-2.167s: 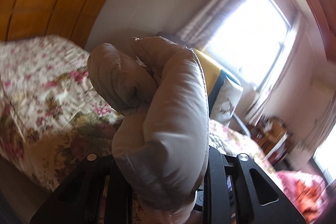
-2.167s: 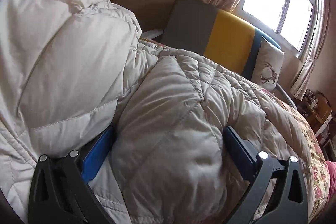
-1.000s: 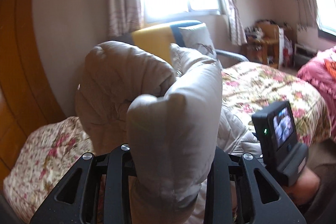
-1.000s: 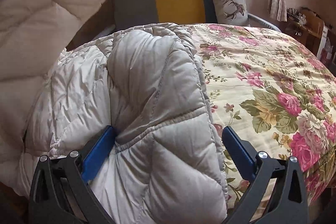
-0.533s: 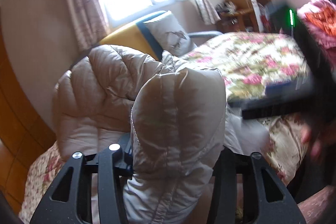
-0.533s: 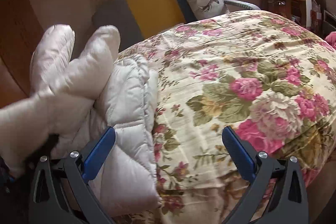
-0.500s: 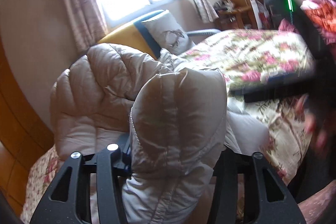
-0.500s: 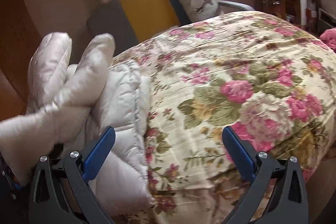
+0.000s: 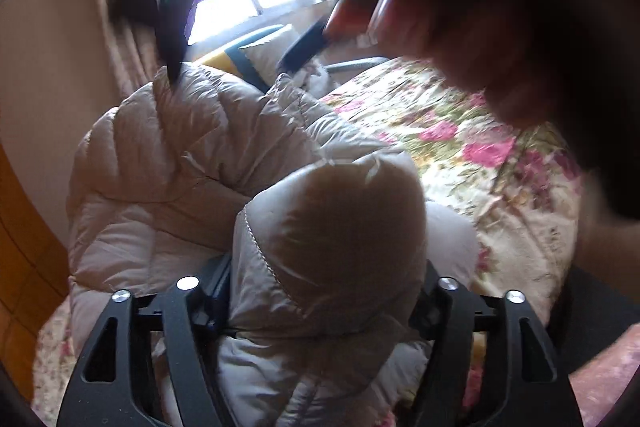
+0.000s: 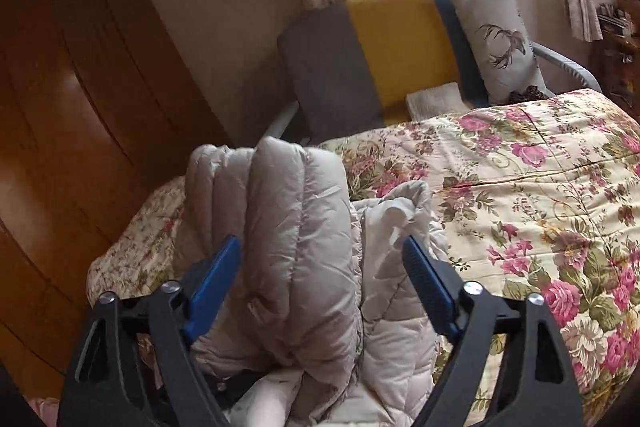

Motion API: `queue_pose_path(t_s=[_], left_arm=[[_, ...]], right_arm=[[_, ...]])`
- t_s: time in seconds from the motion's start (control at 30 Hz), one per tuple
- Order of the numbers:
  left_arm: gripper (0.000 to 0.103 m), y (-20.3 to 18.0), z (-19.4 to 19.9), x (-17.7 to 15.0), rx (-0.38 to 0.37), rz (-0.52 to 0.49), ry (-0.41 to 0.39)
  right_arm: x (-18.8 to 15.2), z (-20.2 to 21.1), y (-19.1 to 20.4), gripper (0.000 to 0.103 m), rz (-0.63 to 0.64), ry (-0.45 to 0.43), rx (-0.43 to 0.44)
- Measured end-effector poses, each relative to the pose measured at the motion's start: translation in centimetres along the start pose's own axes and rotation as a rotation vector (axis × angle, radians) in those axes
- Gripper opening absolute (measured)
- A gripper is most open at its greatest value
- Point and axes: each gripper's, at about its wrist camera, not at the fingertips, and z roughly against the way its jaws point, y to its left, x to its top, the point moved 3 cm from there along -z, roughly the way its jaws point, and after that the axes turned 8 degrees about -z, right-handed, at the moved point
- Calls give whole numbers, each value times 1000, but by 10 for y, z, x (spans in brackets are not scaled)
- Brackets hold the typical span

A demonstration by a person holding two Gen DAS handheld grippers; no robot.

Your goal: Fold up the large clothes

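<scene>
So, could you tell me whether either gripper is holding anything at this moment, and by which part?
The left gripper, its jaws opening, has a puffy fold of the padded jacket between them. The right gripper, closing, grips nothing yet.

Left hand-held gripper [image 9: 324, 291] opening; right hand-held gripper [image 10: 320, 279] closing.

A cream bedspread with pink roses [image 10: 520, 187] is covering the bed, a grey, yellow and blue striped chair back [image 10: 380, 55] is standing behind it, and a white cushion printed with a deer [image 10: 496, 43] is leaning there beside brown wooden panelling [image 10: 80, 87]
</scene>
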Motion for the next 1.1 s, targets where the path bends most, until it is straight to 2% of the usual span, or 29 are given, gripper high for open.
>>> queue_pose_path(t_s=[0.03, 0.07, 0.17, 0.23, 0.3, 0.37, 0.43, 0.53, 0.57, 0.67, 0.73, 0.77, 0.8, 0.83, 0.93, 1.0, 1.03, 1.1], left_arm=[[69, 4, 9, 1, -21, 8, -14], [70, 8, 18, 1, -45, 18, -31], [70, 29, 48, -5, -153, 93, -65], [70, 50, 68, -15, -220, 182, -79], [70, 74, 82, -23, -220, 271, -105], [70, 111, 90, -32, -162, 385, -144], [70, 155, 91, -45, 3, 496, -163], [70, 214, 75, -66, 267, 626, -129], [70, 229, 68, -73, 321, 660, -117], [70, 253, 35, -83, 335, 703, -36], [70, 249, 4, -77, 251, 725, 19], [70, 243, 2, -76, 219, 736, 12], [70, 235, -3, -71, 194, 725, 4], [70, 222, -9, -60, 176, 669, 15], [70, 192, -20, -38, 225, 495, 26], [70, 176, -23, -28, 245, 418, 20], [70, 171, -23, -26, 260, 391, 16], [70, 168, -25, -26, 282, 374, 20]], right_arm=[[-2, -10, -1, 52, -5, 22, -2], [-5, -17, -4, 38, -22, 36, 6], [-13, -21, -13, 32, -85, 26, 34], [-15, -20, -16, 29, -89, 12, 40], [-19, -18, -16, 24, -89, 7, 46], [-20, -13, -12, 19, -85, 2, 53], [-19, -3, -3, 14, -86, -16, 69], [-15, 21, 14, 9, -47, -87, 85], [-15, 30, 17, 8, -34, -112, 84], [-19, 42, 13, 8, -33, -145, 67], [-26, 40, -3, 8, -67, -133, 46], [-30, 37, -14, 8, -94, -119, 27], [-35, 34, -26, 8, -130, -107, 8], [-40, 32, -39, 8, -177, -101, 3], [-49, 47, -71, 22, -295, -128, 64], [-51, 68, -88, 65, -374, -197, 73], [-51, 74, -95, 95, -403, -217, 58], [-47, 74, -100, 97, -429, -180, 69]])
